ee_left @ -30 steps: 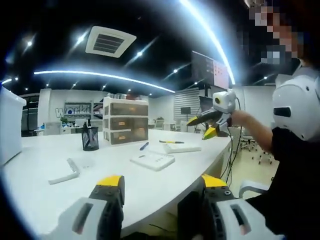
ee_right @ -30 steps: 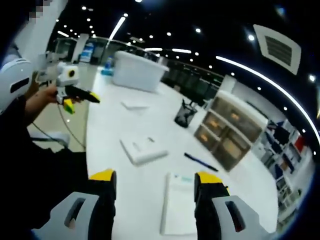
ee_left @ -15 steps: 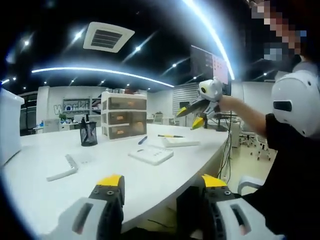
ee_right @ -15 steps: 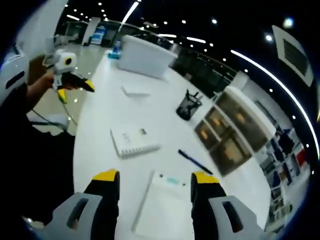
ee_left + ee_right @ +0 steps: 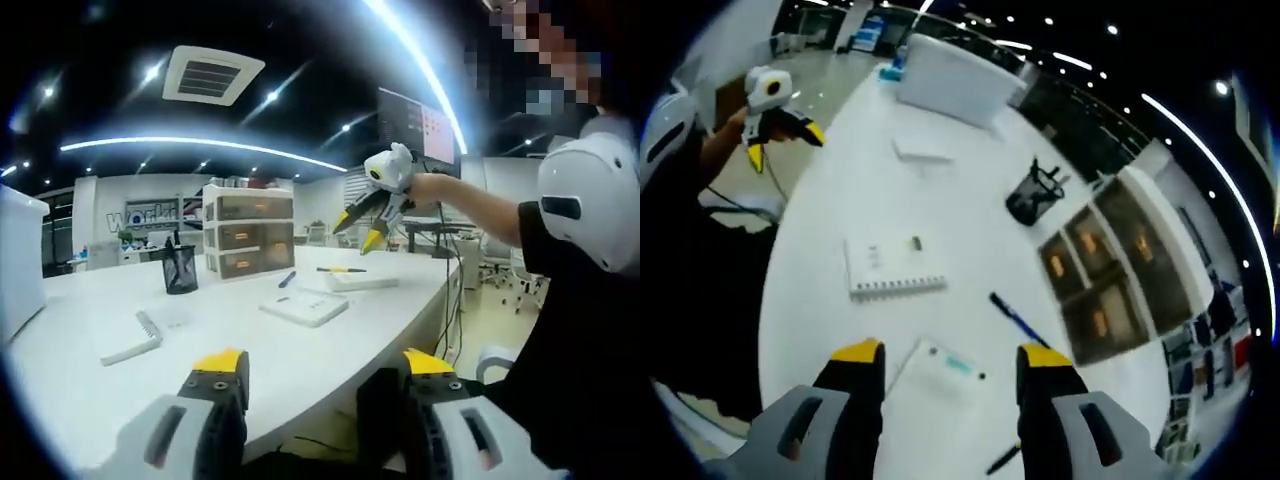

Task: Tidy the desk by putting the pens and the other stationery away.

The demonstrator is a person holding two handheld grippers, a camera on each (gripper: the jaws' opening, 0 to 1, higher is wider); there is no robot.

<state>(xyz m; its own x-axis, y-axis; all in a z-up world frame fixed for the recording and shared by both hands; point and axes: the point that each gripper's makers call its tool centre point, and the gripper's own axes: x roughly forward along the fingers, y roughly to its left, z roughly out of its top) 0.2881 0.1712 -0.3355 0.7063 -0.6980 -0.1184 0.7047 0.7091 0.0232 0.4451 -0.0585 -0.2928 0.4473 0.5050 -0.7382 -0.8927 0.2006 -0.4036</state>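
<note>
Dark ceiling (image 5: 300, 40) with strip lights (image 5: 200, 148) and a vent (image 5: 213, 75), office chairs (image 5: 520, 285) beyond.

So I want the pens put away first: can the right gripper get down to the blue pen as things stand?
Probably yes. The right gripper hangs open above the desk, and the blue pen lies alone on bare desk just beyond its jaws, nothing lying over it.

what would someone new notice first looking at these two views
Probably the big white desk with stationery scattered over it: a spiral notebook in the middle, a blue pen beside it, and a black mesh pen cup near the three-drawer organizer. Next, the right claw held open in the air above the desk's far end, and the left claw raised off the desk's edge.
</note>
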